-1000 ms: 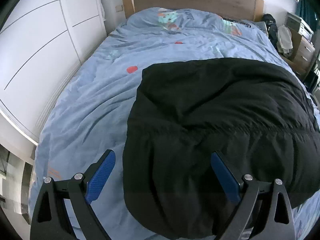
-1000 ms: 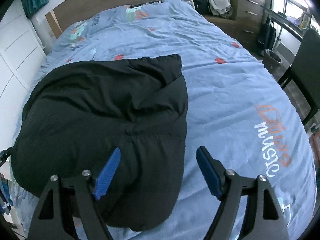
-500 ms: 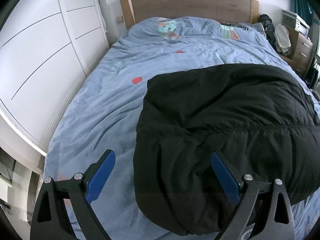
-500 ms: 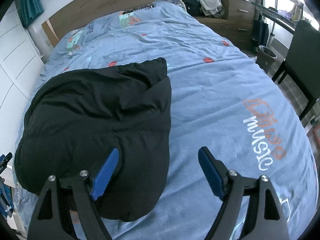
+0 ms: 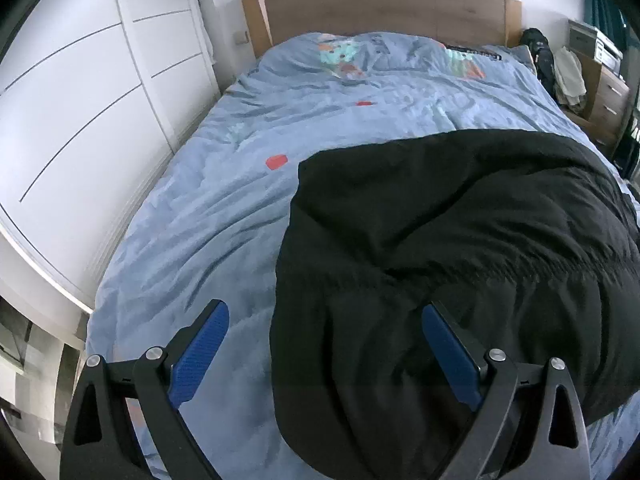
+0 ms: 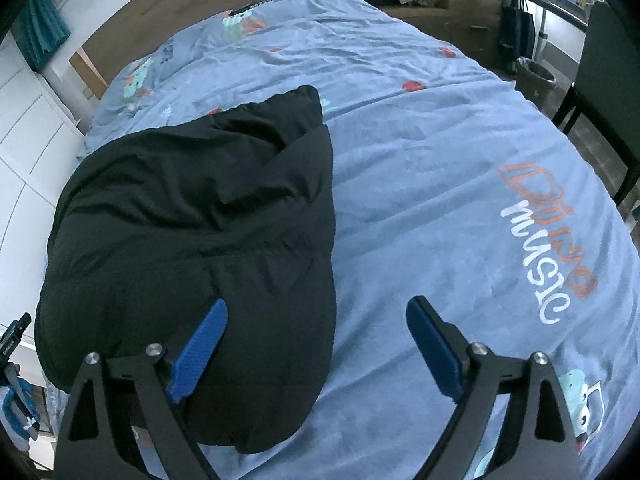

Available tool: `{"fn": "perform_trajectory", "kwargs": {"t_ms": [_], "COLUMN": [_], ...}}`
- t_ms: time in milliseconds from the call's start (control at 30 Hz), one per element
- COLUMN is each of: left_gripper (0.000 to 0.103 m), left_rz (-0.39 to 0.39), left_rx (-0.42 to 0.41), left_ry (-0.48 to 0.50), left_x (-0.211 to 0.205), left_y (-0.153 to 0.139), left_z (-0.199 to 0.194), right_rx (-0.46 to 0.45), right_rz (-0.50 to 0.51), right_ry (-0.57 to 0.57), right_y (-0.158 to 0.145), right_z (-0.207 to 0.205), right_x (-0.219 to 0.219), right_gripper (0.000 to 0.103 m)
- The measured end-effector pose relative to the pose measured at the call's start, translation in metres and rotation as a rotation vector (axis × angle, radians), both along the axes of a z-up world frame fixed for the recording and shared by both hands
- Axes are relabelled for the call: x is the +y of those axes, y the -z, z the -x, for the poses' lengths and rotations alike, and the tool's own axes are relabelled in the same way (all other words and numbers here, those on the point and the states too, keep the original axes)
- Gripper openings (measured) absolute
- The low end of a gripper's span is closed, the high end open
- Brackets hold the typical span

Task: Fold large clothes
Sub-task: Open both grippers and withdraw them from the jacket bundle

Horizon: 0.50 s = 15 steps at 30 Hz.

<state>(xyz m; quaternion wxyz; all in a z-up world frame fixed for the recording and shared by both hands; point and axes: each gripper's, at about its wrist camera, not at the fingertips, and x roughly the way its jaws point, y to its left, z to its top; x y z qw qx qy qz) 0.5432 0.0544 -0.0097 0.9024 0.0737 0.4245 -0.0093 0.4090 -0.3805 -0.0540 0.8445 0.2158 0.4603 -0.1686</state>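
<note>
Centrally on the bed (image 5: pixel 192 208): black padded jacket (image 5: pixel 460 248), folded into a thick bundle, lying on the blue printed duvet toward the foot end, wooden headboard (image 5: pixel 380 4) well beyond it.

Left gripper (image 5: pixel 324 356) — fingers spread wide, nothing clamped. Left blue pad (image 5: pixel 200 356) over bare duvet, just beside the jacket's left edge; right blue pad (image 5: pixel 450 360) over the black fabric. Jacket's near left corner thus between the two pads, with no pad seen pressing on it. Whether the tips brush the cloth: cannot tell.

Right gripper (image 6: pixel 316 352) — fingers wide and opening further, nothing gripped. Left pad (image 6: pixel 198 354) above the jacket (image 6: pixel 192 216) near its lower right part; right pad (image 6: pixel 434 350) over open duvet, apart from the garment. Jacket's right edge running up between the pads, its rounded near corner low in the gap, close to the frame's bottom.

In the right wrist view, jacket's far corner pointing up toward the headboard, the garment bulging to the left half of the bed; white-and-orange lettering (image 6: pixel 548 248) printed on the duvet to its right, well apart. White wardrobe doors (image 5: pixel 80 100) along the bed's left side; wooden drawers (image 5: pixel 608 92) with piled clothing at the far right of the headboard; dark chair (image 6: pixel 604 80) beside the bed's right edge.
</note>
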Motion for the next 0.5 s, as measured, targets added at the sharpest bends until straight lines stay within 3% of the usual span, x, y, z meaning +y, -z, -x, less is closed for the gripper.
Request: {"fn": "perform_trajectory", "kwargs": {"t_ms": [333, 500], "left_gripper": [0.099, 0.102], "left_rz": [0.023, 0.126], "left_rx": [0.019, 0.084], "left_ry": [-0.005, -0.012], "left_x": [0.007, 0.023], "left_y": [0.009, 0.017], "left_z": [-0.014, -0.028], "right_rx": [-0.006, -0.004], "right_rz": [-0.029, -0.098], "right_ry": [0.009, 0.013], "right_y": [0.005, 0.015], "right_z": [-0.009, -0.013], "right_x": [-0.007, -0.017], "right_gripper": [0.092, 0.092]}}
